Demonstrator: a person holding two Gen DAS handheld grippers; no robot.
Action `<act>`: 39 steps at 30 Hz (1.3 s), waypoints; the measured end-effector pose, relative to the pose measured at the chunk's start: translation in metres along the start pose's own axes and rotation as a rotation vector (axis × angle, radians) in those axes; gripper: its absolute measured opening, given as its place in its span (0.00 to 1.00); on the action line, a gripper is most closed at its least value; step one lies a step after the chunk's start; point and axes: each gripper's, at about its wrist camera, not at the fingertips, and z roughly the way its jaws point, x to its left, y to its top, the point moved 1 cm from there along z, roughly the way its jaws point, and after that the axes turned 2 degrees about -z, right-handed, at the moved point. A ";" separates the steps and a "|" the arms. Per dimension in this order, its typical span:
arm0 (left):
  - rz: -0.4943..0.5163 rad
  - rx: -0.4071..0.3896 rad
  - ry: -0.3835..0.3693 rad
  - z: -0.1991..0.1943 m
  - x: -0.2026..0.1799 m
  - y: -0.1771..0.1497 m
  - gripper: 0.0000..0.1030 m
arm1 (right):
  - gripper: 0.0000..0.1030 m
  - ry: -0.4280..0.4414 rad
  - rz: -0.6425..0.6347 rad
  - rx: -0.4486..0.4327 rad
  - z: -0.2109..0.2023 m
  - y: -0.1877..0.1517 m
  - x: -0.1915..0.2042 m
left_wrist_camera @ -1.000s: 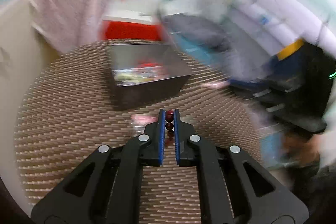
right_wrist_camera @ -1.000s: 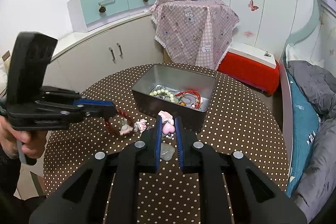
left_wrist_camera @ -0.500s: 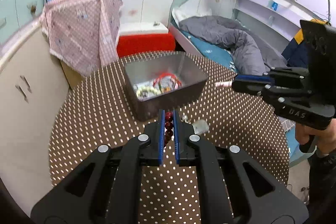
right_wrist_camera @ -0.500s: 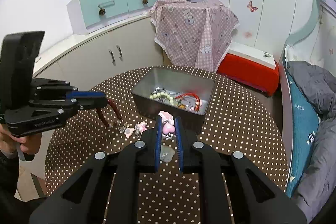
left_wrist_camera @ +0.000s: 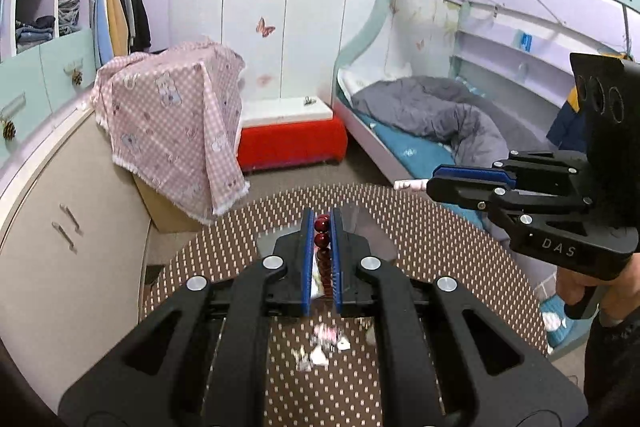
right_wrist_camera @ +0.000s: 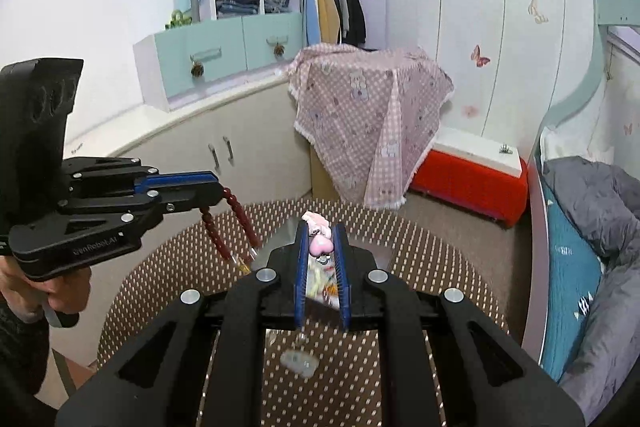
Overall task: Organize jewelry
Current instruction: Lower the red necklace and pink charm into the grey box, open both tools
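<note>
My left gripper [left_wrist_camera: 321, 223] is shut on a dark red bead bracelet [left_wrist_camera: 321, 233]. In the right wrist view the left gripper [right_wrist_camera: 218, 189] is raised at the left and the bracelet [right_wrist_camera: 234, 223] hangs from it in a loop above the table. My right gripper [right_wrist_camera: 319, 233] is shut on a pink heart charm piece [right_wrist_camera: 320, 245]; it also shows in the left wrist view [left_wrist_camera: 430, 183] at the right with a pink tip sticking out. The metal box [right_wrist_camera: 384, 259] lies mostly hidden under both grippers, with beads inside [right_wrist_camera: 320, 281].
The round brown polka-dot table [left_wrist_camera: 440, 247] holds small loose trinkets [left_wrist_camera: 324, 343] and a pale clear piece [right_wrist_camera: 298, 363]. Beyond stand a pink checked cloth over a box [left_wrist_camera: 176, 131], a red-and-white chest [left_wrist_camera: 292, 143], cabinets at the left and a bed at the right.
Both grippers have risen and tilted up, carrying their pieces higher above the table. The metal box has dropped beneath the fingers in both views.
</note>
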 end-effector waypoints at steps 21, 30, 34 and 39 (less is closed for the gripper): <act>-0.120 -0.007 0.152 0.031 0.033 0.017 0.95 | 0.92 -0.025 0.200 0.025 0.047 0.010 -0.047; -0.105 -0.031 0.235 0.006 0.035 0.007 0.95 | 0.92 -0.080 0.232 -0.009 0.026 0.006 -0.055; -0.121 -0.037 0.236 -0.004 0.037 0.001 0.95 | 0.92 -0.087 0.234 -0.017 0.019 0.004 -0.053; -0.128 -0.045 0.252 -0.014 0.039 -0.006 0.95 | 0.92 -0.093 0.230 -0.023 0.012 0.003 -0.047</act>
